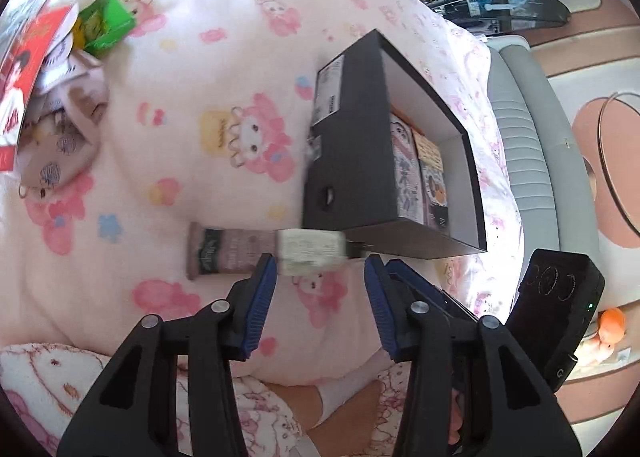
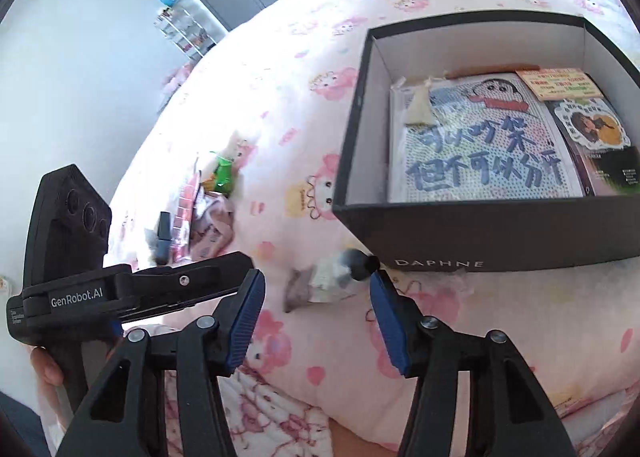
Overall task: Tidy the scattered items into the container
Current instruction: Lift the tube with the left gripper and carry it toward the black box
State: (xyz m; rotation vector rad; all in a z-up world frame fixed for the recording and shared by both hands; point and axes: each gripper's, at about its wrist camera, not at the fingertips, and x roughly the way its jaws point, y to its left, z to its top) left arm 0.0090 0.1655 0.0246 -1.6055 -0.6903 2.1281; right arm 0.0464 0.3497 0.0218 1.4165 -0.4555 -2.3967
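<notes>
Both of your grippers hang over the bed (image 1: 208, 69), and neither one holds anything. The left gripper (image 1: 320, 263) has its jaws apart, and between their tips you see the tube (image 1: 264, 251) lying flat on the quilt beyond them; the pads do not press it. The right gripper (image 2: 316, 283) also has its jaws parted and empty, with the same tube (image 2: 320, 285) lying just past the tips.

The tube lies with its dark cap end just beside the near wall of the black box (image 2: 460, 241), probably because it is the closest loose item to the container. The box stands open on the soft quilt, already with the flat packets (image 2: 480, 145) at its right and far part; the left part of its floor is bare, so there is room to drop the tube.

Take care with the near rim of the box: the tube's cap is almost under it, so I think you should grasp the tube at its middle. The pile of packets (image 1: 60, 77) at the far left is well apart and does not block you.
</notes>
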